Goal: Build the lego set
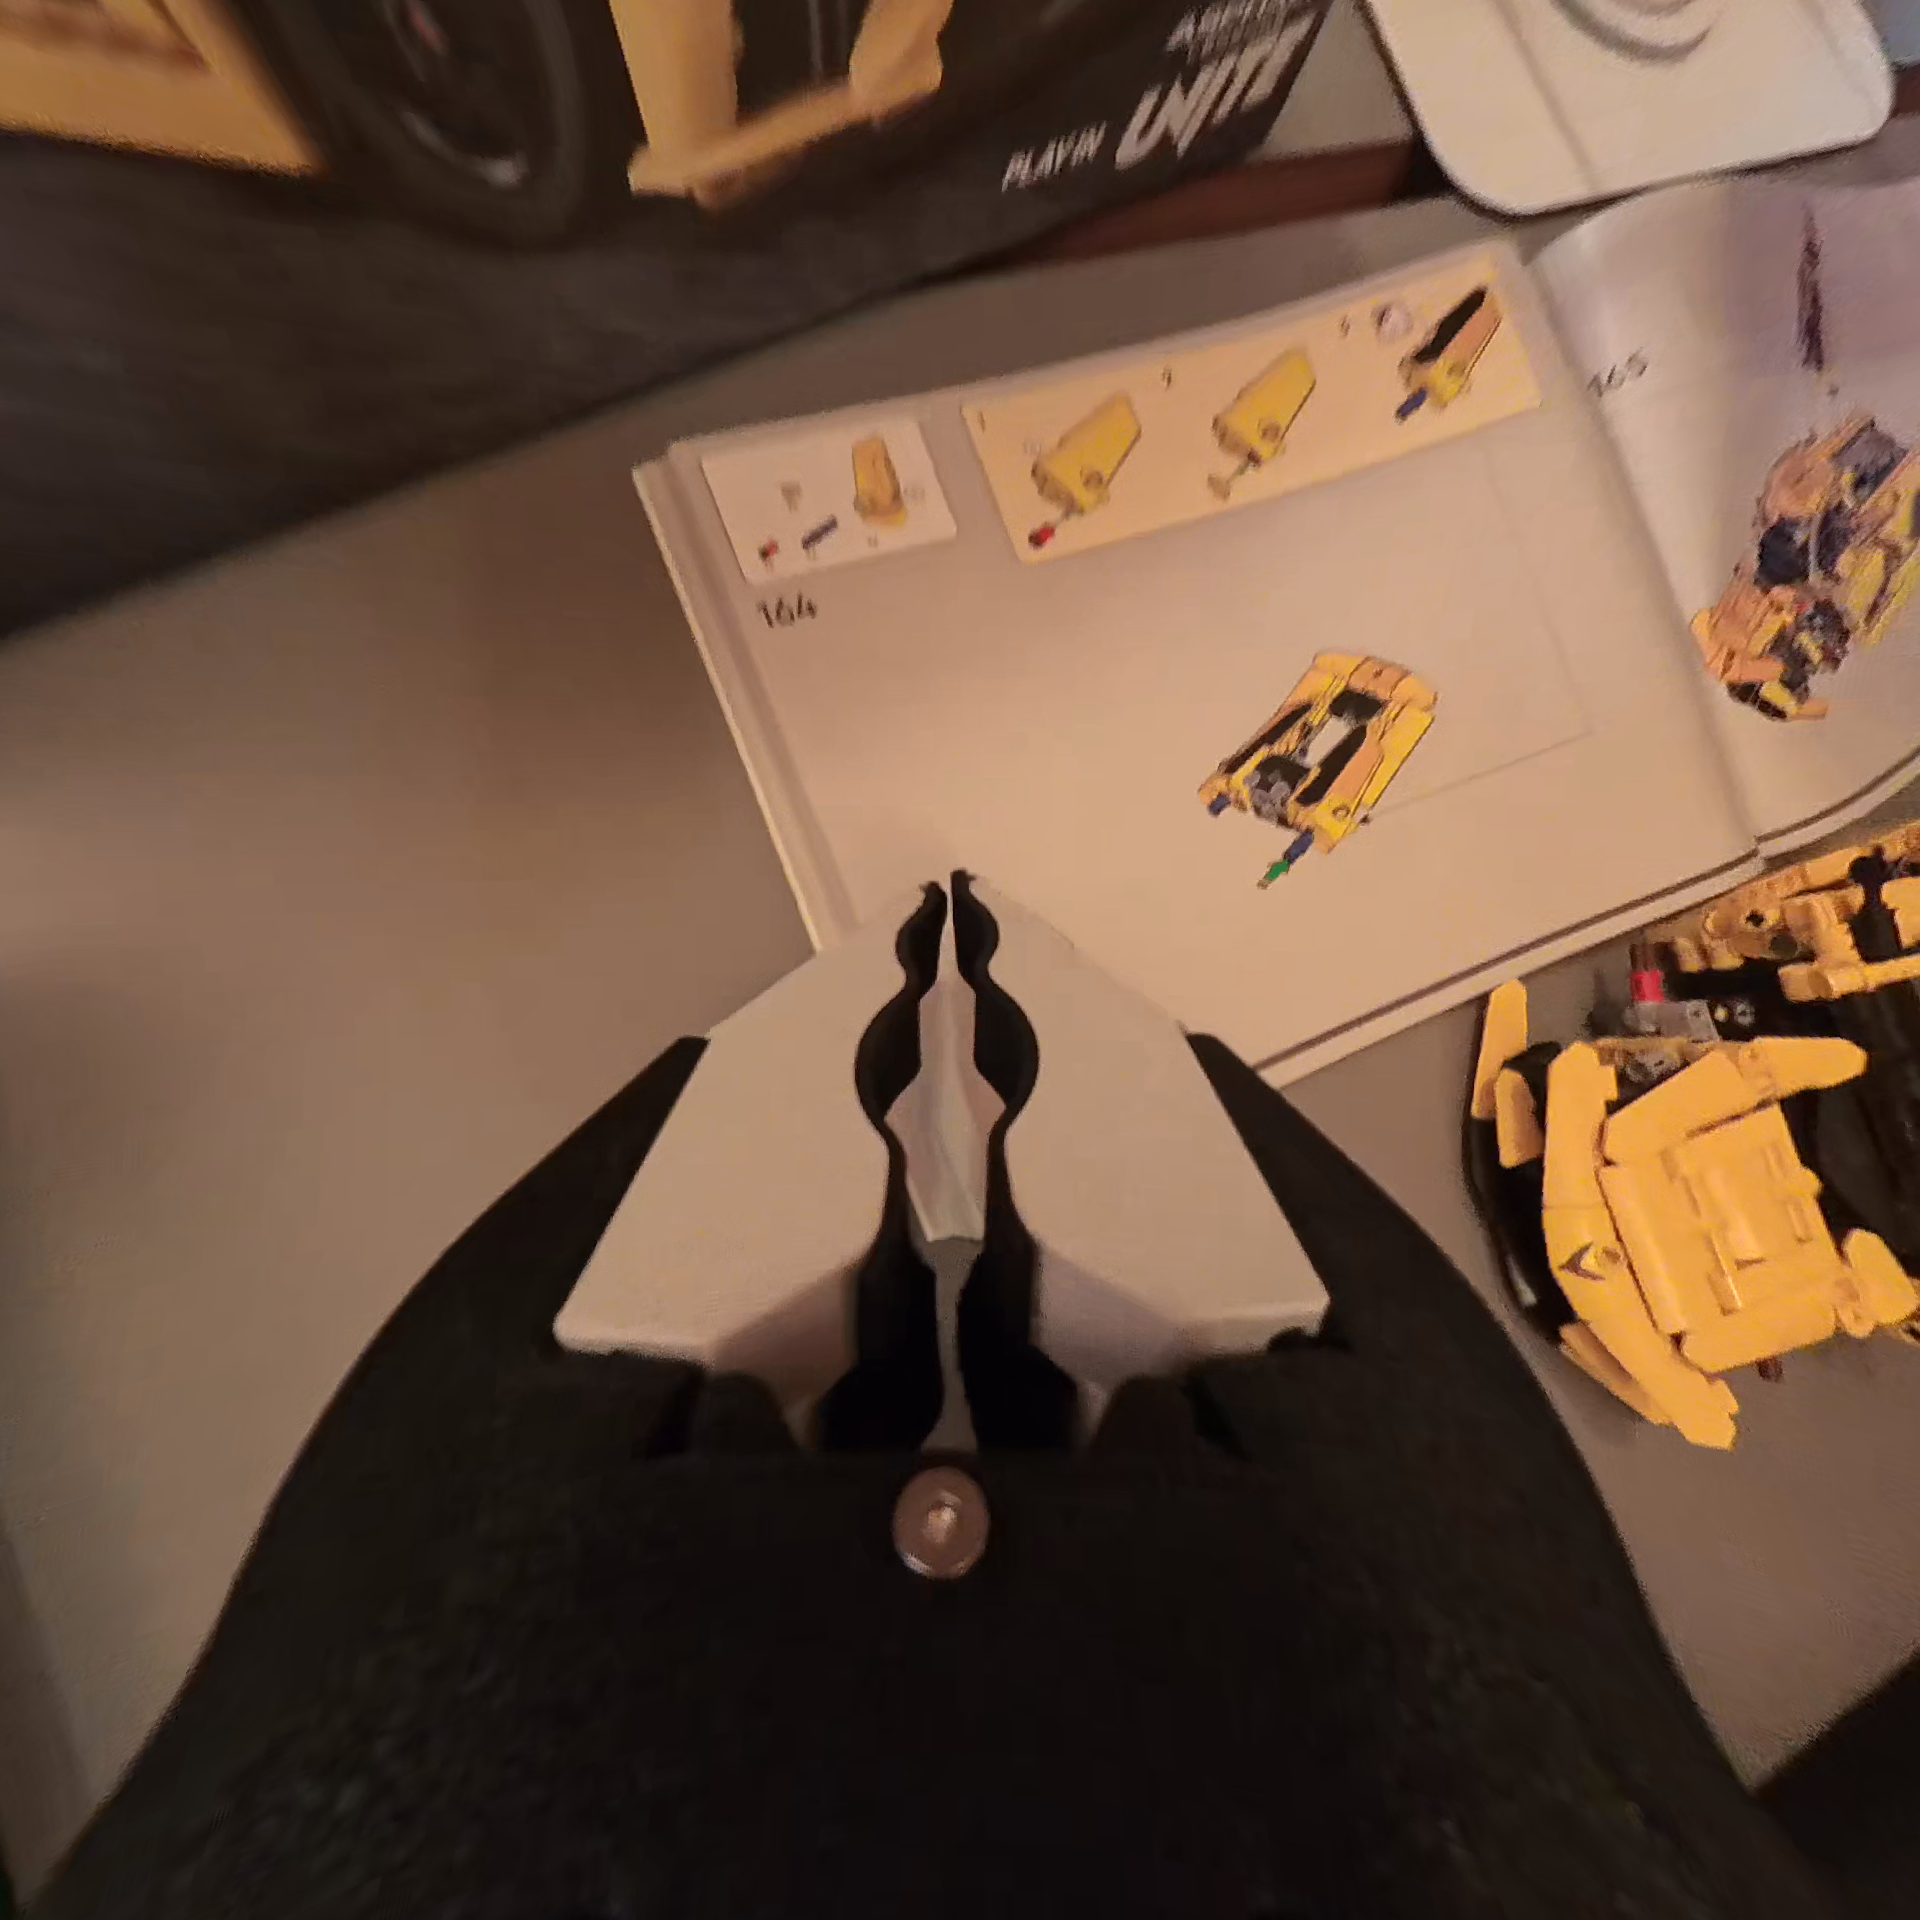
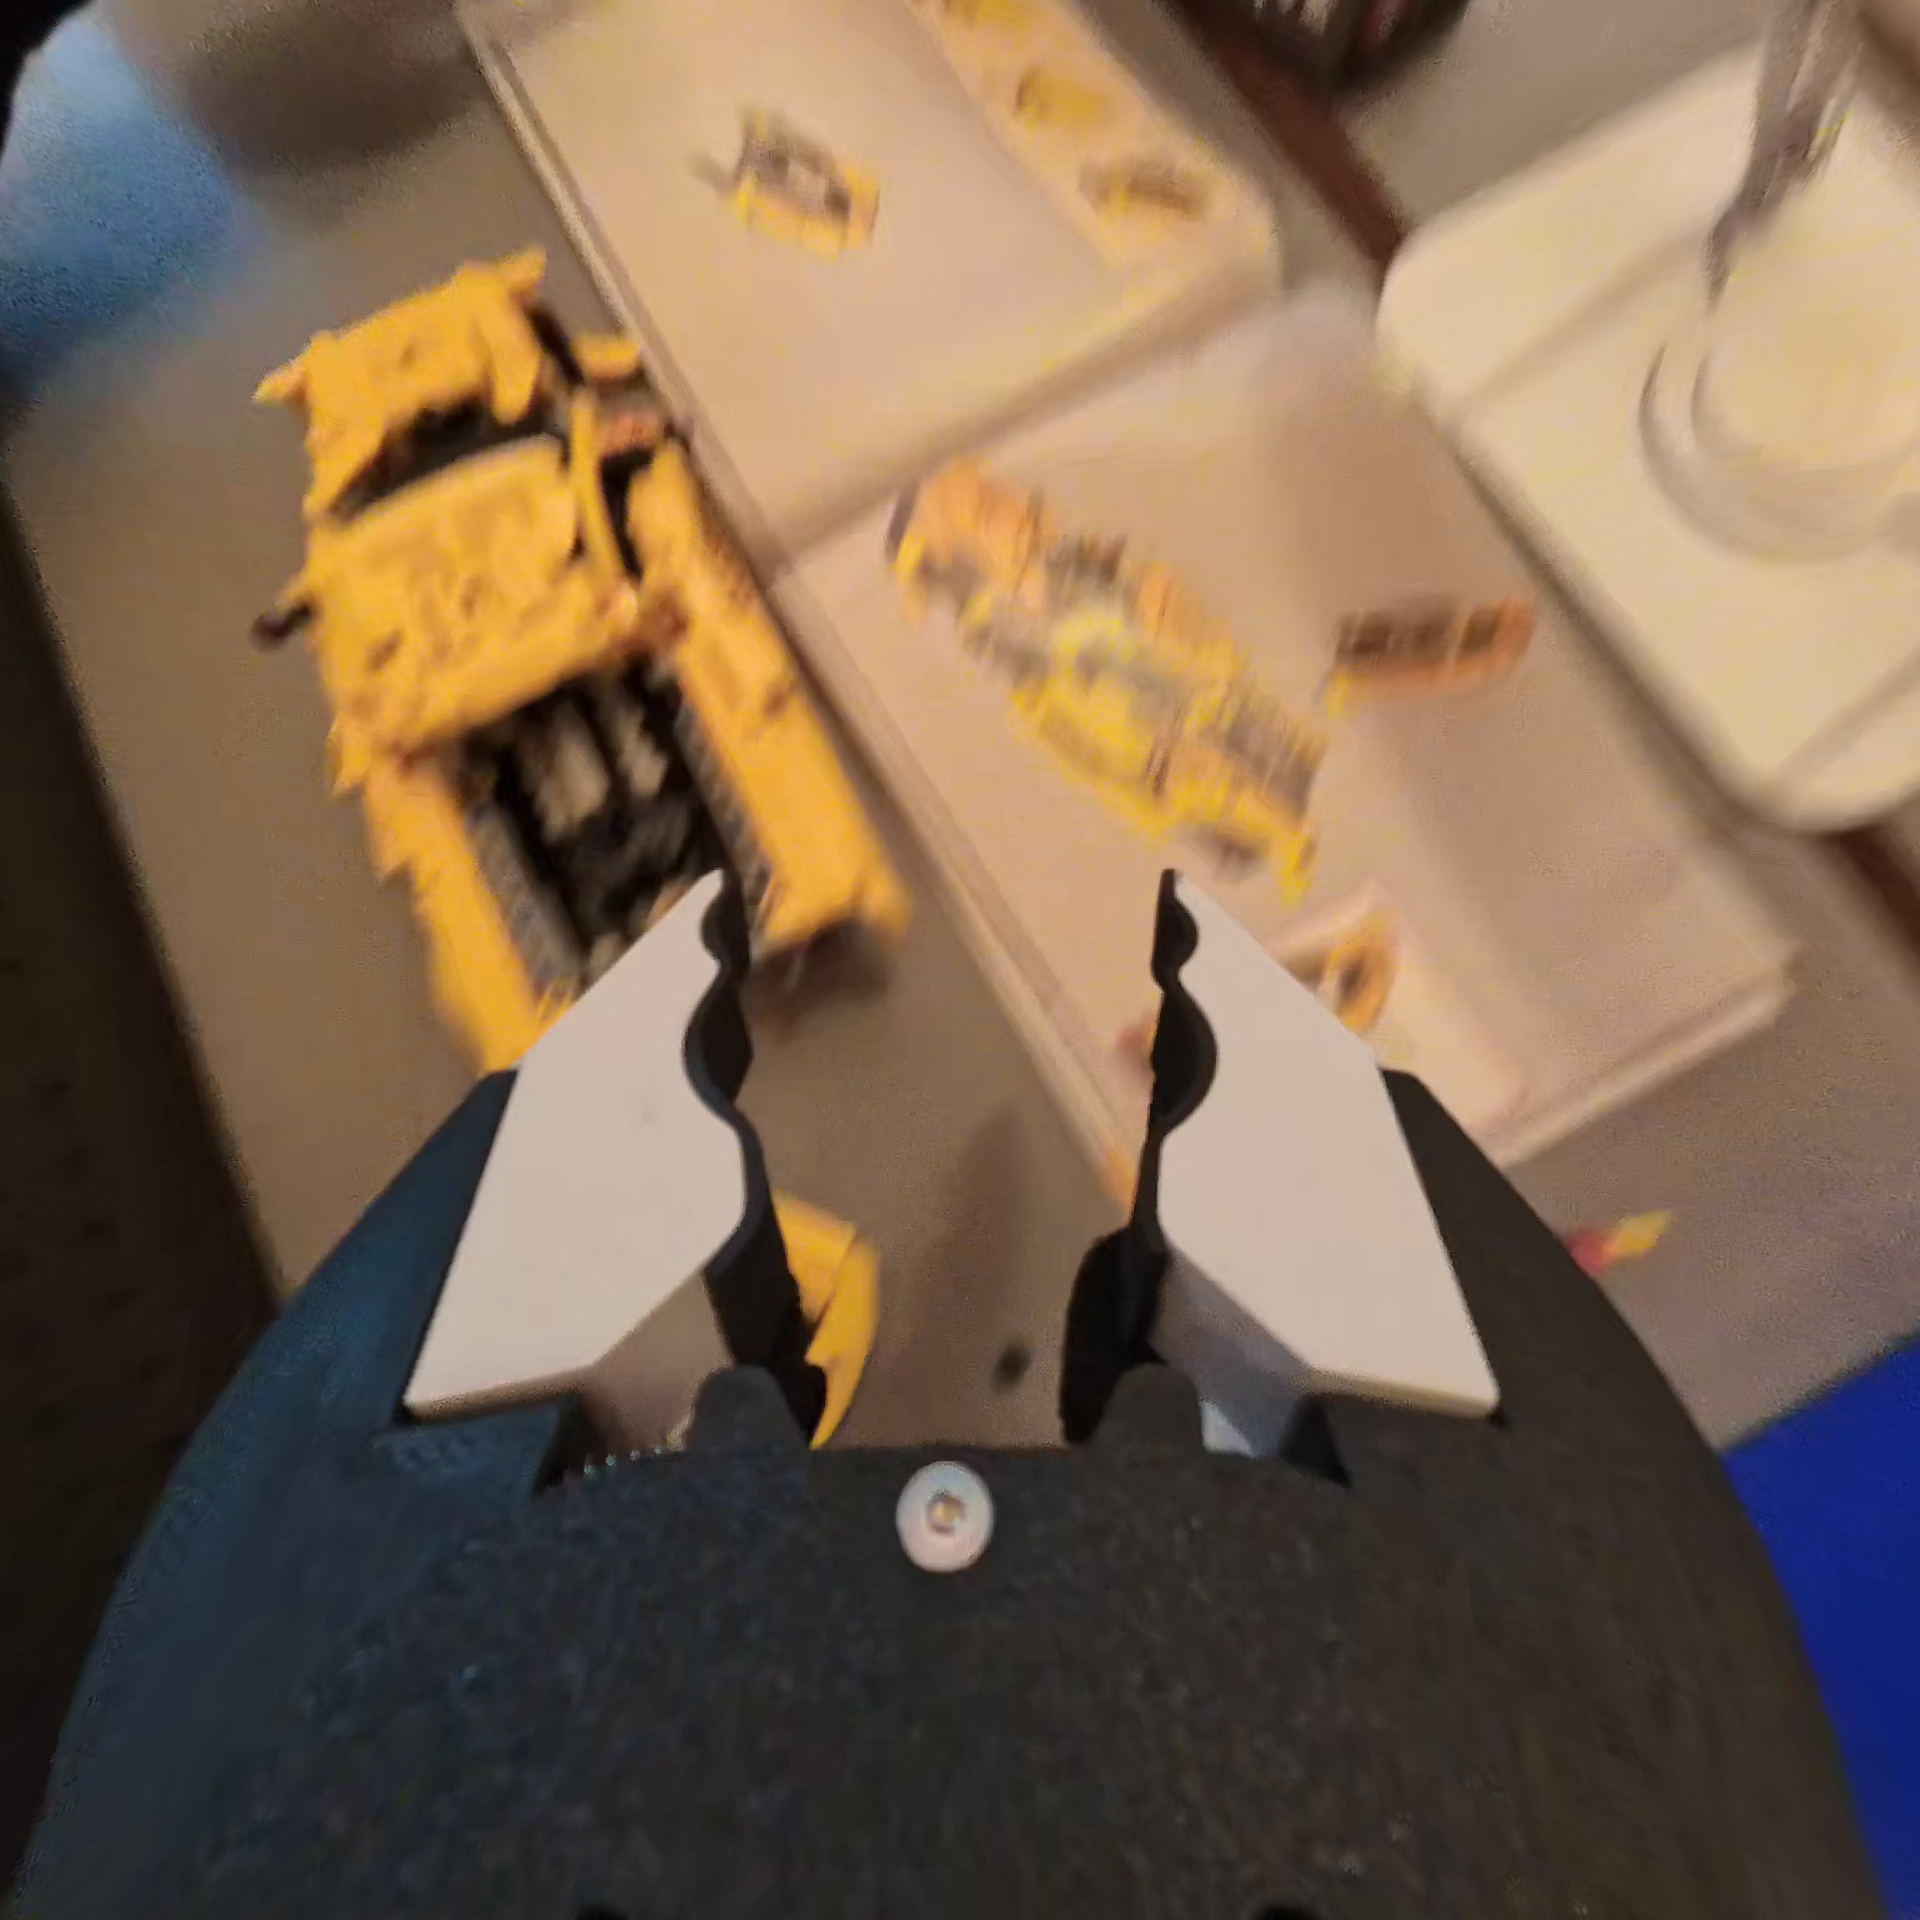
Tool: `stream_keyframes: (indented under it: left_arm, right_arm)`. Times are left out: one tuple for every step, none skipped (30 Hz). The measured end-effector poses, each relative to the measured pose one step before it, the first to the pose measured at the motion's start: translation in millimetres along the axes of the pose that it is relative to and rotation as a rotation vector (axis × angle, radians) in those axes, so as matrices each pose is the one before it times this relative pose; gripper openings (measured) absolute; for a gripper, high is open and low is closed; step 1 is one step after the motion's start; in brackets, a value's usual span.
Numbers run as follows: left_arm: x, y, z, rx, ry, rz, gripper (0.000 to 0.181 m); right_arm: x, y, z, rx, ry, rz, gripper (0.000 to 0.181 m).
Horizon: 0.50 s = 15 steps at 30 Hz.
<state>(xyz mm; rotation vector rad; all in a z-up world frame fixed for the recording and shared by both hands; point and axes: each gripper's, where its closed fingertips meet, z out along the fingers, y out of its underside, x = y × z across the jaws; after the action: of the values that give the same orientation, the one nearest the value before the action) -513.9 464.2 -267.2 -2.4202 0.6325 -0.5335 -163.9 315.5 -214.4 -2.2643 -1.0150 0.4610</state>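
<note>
A partly built yellow and black lego car (image 1: 1704, 1153) lies on the grey table at the right of the left wrist view, beside the open instruction booklet (image 1: 1195, 665). My left gripper (image 1: 948, 883) is shut and empty, its tips over the booklet's near left corner. In the right wrist view, which is blurred, the car (image 2: 540, 644) lies ahead to the left, along the booklet (image 2: 1143, 665). My right gripper (image 2: 940, 894) is open and empty above the table, its left fingertip near the car's near end. A loose yellow piece (image 2: 836, 1309) lies under the left finger.
The dark set box (image 1: 727, 94) stands at the back of the left wrist view, with a white tray (image 1: 1631, 94) at the top right. In the right wrist view a white tray (image 2: 1704, 436) sits right of the booklet. A small red and yellow piece (image 2: 1621, 1242) lies at the right. Spacing between my two grippers at the tips: around 40 centimeters. The right tips stand about 12 centimeters off the loose yellow piece (image 2: 836, 1309).
</note>
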Motion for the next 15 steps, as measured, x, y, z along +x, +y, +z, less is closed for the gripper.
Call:
stream_keyframes:
  left_arm:
    - [1.55, -5.58, -1.65, 0.0282, -0.0066, 0.0104, 0.001]
    - [1.89, -6.12, -1.59, 0.0313, -0.0034, 0.0115, 0.001]
    - [2.72, -6.38, -1.47, 0.0354, 0.0035, 0.0102, 0.001]
    - [3.2, -5.87, -1.19, 0.0353, 0.01, 0.0031, 0.001]
    - [3.08, -4.94, -0.83, 0.0295, 0.0135, -0.006, 0.001]
    - [2.93, -3.93, -0.43, 0.0236, 0.0165, -0.0111, 0.002]
    - [2.5, -3.43, -0.26, 0.0224, 0.0174, -0.0128, 0.002]
    - [1.85, -2.53, 0.16, 0.0201, 0.0163, -0.0146, 0.002]
    - [1.55, -1.4, 0.4, 0.0125, 0.0169, -0.0174, 0.002]
    - [1.38, -0.25, 0.46, 0.0058, 0.0173, -0.0181, 0.002]
    - [0.88, -0.28, 0.35, 0.0045, 0.014, -0.0146, 0.003]
    - [0.18, -0.38, 0.06, 0.0054, 0.0072, -0.0083, 0.003]
    - [-0.69, -0.57, -0.13, 0.006, -0.0005, -0.0028, 0.003]
    - [-0.86, -0.49, -0.36, 0.0053, -0.0043, 0.0, 0.003]
    - [-0.5, -0.44, -0.6, 0.0032, -0.0027, 0.0006, 0.003]
  right_arm:
    - [-10.75, 29.62, -12.18, -0.0123, -0.0011, 0.0642, 0.078]
    - [-9.45, 28.65, -7.96, -0.0002, 0.001, 0.0686, 0.077]
    - [-7.43, 26.39, -4.64, 0.0098, 0.0021, 0.0556, 0.073]
    - [-7.92, 22.93, -1.82, 0.0134, -0.0018, 0.0577, 0.074]
    - [-10.16, 18.57, 0.05, 0.0145, -0.0158, 0.0437, 0.077]
    - [-8.4, 15.28, 0.46, 0.0079, -0.0026, 0.0361, 0.083]
    - [-1.09, 10.92, 0.94, 0.0071, 0.0455, 0.022, 0.091]
    - [0.54, 6.65, 1.42, 0.0098, 0.0586, -0.0052, 0.095]
    - [-2.54, 3.03, 2.76, 0.0151, 0.0412, -0.0171, 0.098]
    - [0.74, 1.83, 3.62, 0.007, 0.0537, -0.0246, 0.101]
    - [4.49, 1.78, 3.46, -0.0088, 0.065, -0.0274, 0.106]
    - [-0.78, 0.36, 3.84, -0.0095, 0.0187, -0.0202, 0.106]
    - [-0.58, -0.71, 3.95, -0.009, 0.006, -0.0095, 0.106]
    - [2.06, -0.41, 2.97, -0.013, 0.013, -0.0031, 0.105]
    - [2.81, -1.41, 1.36, -0.006, 0.0147, -0.0002, 0.101]
